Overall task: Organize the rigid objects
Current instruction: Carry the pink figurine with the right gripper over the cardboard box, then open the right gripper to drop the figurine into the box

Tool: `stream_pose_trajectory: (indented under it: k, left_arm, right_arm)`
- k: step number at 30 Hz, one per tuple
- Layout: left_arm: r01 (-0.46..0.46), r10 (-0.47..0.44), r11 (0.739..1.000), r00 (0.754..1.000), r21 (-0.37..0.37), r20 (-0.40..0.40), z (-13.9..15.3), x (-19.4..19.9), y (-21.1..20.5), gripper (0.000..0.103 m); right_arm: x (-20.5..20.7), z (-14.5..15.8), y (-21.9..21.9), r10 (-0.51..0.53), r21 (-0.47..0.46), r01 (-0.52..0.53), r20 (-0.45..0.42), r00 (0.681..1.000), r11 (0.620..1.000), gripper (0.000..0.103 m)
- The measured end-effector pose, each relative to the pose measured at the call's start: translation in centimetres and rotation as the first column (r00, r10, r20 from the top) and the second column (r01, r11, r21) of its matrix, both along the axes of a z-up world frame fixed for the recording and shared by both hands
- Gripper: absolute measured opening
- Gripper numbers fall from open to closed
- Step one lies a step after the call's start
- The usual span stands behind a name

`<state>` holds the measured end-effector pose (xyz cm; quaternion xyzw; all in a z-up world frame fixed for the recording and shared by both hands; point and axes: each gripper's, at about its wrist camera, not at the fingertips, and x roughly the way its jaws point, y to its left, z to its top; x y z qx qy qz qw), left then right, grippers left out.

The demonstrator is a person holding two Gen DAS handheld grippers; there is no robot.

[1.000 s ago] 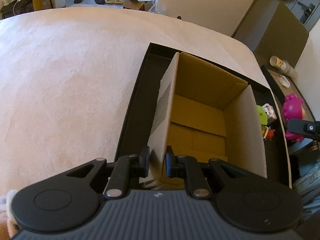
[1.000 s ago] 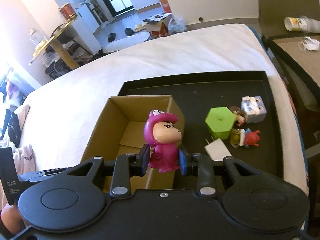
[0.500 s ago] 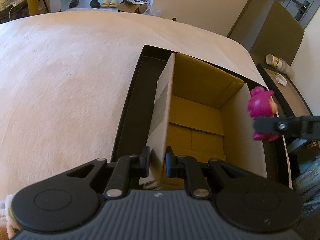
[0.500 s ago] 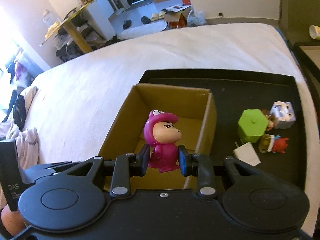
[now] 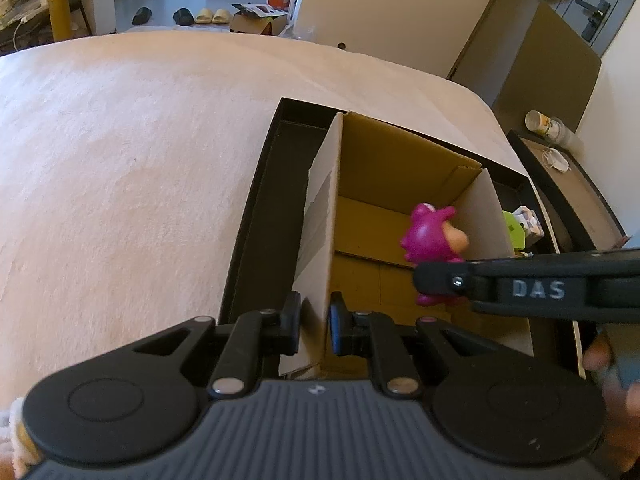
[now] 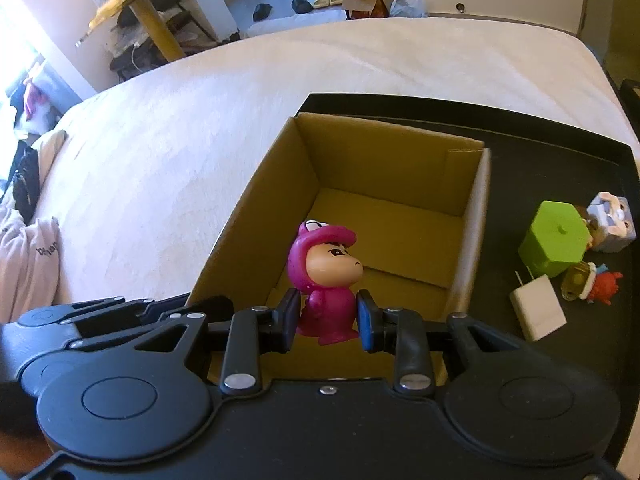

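Note:
An open cardboard box [image 5: 404, 184] [image 6: 384, 168] stands in a black tray [image 5: 264, 216] [image 6: 560, 156] on a bed. My left gripper [image 5: 314, 326] is shut on the box's left wall near its front corner. My right gripper [image 6: 328, 322] is shut on a magenta cartoon figurine [image 6: 326, 276], upright, held over the box's open top; it also shows in the left wrist view [image 5: 432, 240]. The box floor looks bare.
On the tray right of the box lie a green hexagonal box [image 6: 556, 240], a white charger [image 6: 538, 306], a small red figure [image 6: 600, 284] and a grey-blue animal figure [image 6: 612, 220]. A side table with a cup [image 5: 544, 124] stands at right.
My right gripper has carried the magenta figurine leftward from above the tray to over the open box. My left gripper has kept its hold on the box wall.

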<state>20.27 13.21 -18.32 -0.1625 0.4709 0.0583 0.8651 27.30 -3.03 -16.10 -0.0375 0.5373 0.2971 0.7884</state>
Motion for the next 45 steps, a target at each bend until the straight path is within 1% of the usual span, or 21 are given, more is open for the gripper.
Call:
stream_pose_trajectory:
  k: [5,7,9,12,16,20,23,28,33,38,45]
  left_arm:
    - [0.0,0.0,1.0,1.0,-0.02,-0.005,-0.1,0.1,0.3,0.013]
    - [0.0,0.0,1.0,1.0,-0.022,-0.005,-0.2,0.2,0.3,0.013]
    - [0.0,0.0,1.0,1.0,-0.022,-0.007,-0.2,0.2,0.3,0.013]
    - [0.003,-0.003,1.0,1.0,-0.015,-0.013,-0.2,0.4,0.2,0.013]
    - [0.012,-0.012,1.0,1.0,-0.006,-0.018,-0.2,0.6,0.0,0.013]
    - [0.013,-0.013,1.0,1.0,-0.003,-0.019,-0.3,0.6,0.0,0.013]
    - [0.016,-0.016,1.0,1.0,0.001,-0.02,-0.3,0.6,-0.1,0.013]
    - [0.006,-0.006,1.0,1.0,-0.019,-0.024,-0.4,0.6,0.3,0.013]
    - [0.006,-0.007,1.0,1.0,-0.009,-0.03,-0.4,0.8,0.1,0.013]
    - [0.004,-0.004,1.0,0.999,-0.006,-0.035,-0.3,0.8,0.0,0.013]
    - [0.004,-0.004,1.0,0.999,-0.011,-0.046,-0.4,0.9,0.0,0.013]
  right_arm:
    - [0.1,-0.4,0.8,0.005,-0.019,-0.004,0.018,1.0,1.0,0.03]
    - [0.2,-0.2,0.9,-0.006,-0.007,0.006,0.022,1.0,1.0,0.03]
    - [0.2,0.1,1.0,-0.012,0.008,0.012,0.036,0.999,1.0,0.031]
    - [0.1,1.0,1.2,-0.021,0.031,0.018,0.082,0.996,0.999,0.032]
    - [-0.3,1.8,0.8,-0.017,0.04,0.013,0.094,0.995,0.999,0.033]
    - [-0.9,2.2,-0.3,-0.027,0.044,0.023,0.082,0.996,0.999,0.036]
    - [-1.6,2.7,-1.1,-0.028,0.041,0.024,0.099,0.995,0.999,0.045]
    - [-2.0,3.1,-2.2,-0.042,0.035,0.039,0.114,0.993,0.999,0.046]
    - [-2.1,3.8,-3.8,-0.08,0.043,0.075,0.142,0.987,0.996,0.054]
    - [-2.3,3.8,-5.5,-0.106,0.044,0.101,0.158,0.982,0.994,0.056]
    - [-2.0,3.5,-7.9,-0.167,0.063,0.159,0.15,0.974,0.985,0.056]
